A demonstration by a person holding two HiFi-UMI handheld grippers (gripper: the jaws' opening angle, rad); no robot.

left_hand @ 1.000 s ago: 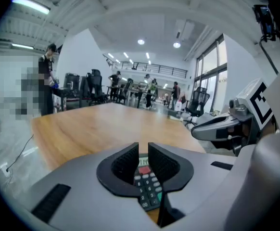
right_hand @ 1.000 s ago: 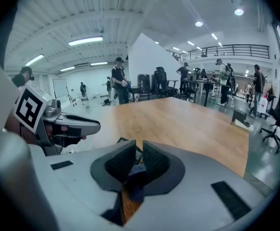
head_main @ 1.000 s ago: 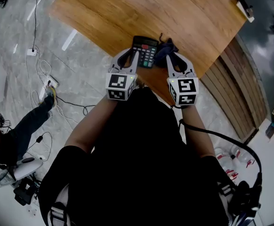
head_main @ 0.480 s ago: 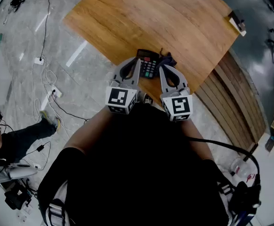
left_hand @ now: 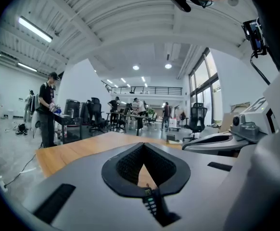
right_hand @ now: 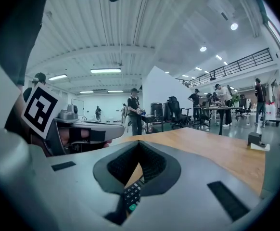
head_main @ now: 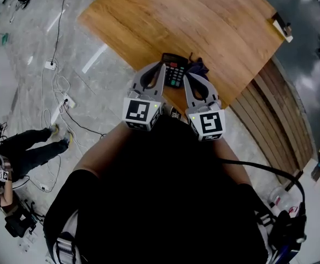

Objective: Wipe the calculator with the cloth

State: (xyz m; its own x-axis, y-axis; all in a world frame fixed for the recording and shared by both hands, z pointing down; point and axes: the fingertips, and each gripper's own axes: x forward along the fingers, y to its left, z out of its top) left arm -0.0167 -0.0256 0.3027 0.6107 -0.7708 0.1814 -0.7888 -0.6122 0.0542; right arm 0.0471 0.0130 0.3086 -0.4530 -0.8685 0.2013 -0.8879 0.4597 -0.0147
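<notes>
Calculator: the calculator (head_main: 174, 70) lies keys up on the wooden surface (head_main: 204, 15), close to the edge nearest the person.
Cloth: the dark blue cloth (head_main: 199, 67) sits bunched just to the calculator's right. The head view cannot settle whether the two touch.
Left tongs: the left tongs (head_main: 161, 66) hang just left of the calculator and above it, tips closed together with nothing between them. The left gripper view shows only a sliver of wood and a few calculator keys through the gap behind the tips.
Right tongs: the right tongs (head_main: 186, 78) are likewise closed tip to tip and empty, on the near side of the calculator towards the cloth. The right gripper view shows calculator keys below the tongs, not pinched by them.
Contact: neither pair grips the cloth or the calculator, and both point almost level, clear of the surface.
Progress: this cannot be fixed from this moment. A loose cloth beside the calculator and empty closed tongs would suit a wipe that is finished and the cloth set down. They would equally suit a cloth that has yet to be taken up.
Cleanliness: no dirt or wipe mark shows on the calculator to tip the judgement either way.
What would remain: if the wipe is still owed, the cloth must be gripped and drawn across the keys.
</notes>
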